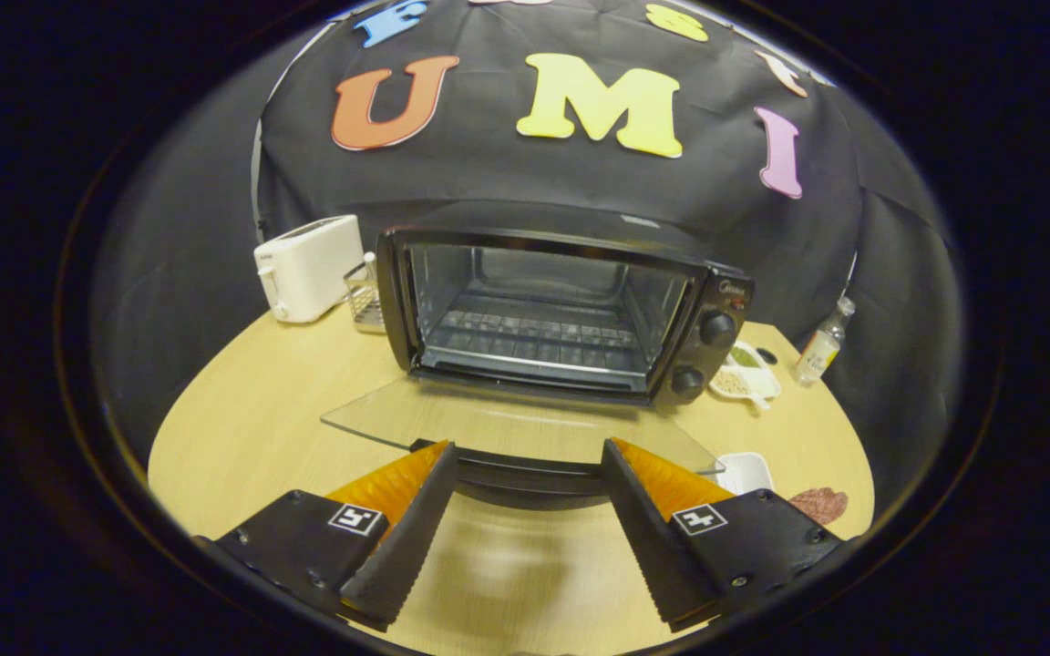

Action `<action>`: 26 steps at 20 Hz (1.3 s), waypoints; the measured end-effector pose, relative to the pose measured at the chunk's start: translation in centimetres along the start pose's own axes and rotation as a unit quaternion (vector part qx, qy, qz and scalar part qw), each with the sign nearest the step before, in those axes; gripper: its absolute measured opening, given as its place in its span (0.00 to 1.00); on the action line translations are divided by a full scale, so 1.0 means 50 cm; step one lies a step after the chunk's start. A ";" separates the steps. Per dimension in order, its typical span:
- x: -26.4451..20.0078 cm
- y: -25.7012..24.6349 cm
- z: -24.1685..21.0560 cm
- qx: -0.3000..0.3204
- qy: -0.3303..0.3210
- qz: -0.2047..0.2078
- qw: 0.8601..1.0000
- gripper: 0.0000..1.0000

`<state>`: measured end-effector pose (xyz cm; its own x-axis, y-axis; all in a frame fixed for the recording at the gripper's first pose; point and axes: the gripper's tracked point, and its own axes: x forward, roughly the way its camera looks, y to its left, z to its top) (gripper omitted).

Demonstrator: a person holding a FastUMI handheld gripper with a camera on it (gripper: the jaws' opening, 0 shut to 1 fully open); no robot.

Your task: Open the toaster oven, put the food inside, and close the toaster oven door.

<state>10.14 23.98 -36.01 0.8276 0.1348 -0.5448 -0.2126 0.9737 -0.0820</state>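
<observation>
A black toaster oven [561,314] stands on the wooden table [252,428], its glass door [507,424] swung down flat toward me. The cavity holds a bare wire rack [534,337]. The door's dark handle [530,478] lies right between my fingertips. My gripper [530,460] is open, its fingers spread at either end of the handle, not pressing on it. A reddish-brown piece of food [818,504] lies on the table just right of my right finger, beside a small white dish [744,472].
A white toaster [308,267] and a small wire rack [364,296] stand left of the oven. Right of it are a white divided plate with seasonings [744,369] and a small clear bottle [822,344]. The black cloth wall rises behind the table.
</observation>
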 end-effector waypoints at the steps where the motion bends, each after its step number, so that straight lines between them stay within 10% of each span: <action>1: 0.002 0.002 -0.013 -0.002 0.007 0.002 1.000 1.00; 18: 0.028 0.001 -0.104 -0.012 0.057 0.038 0.998 1.00; 26: -0.055 -0.244 -0.043 -0.045 0.012 0.049 0.998 1.00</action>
<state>9.34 11.33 -35.28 0.7877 0.2237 -0.5740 -0.3387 0.9355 -0.1003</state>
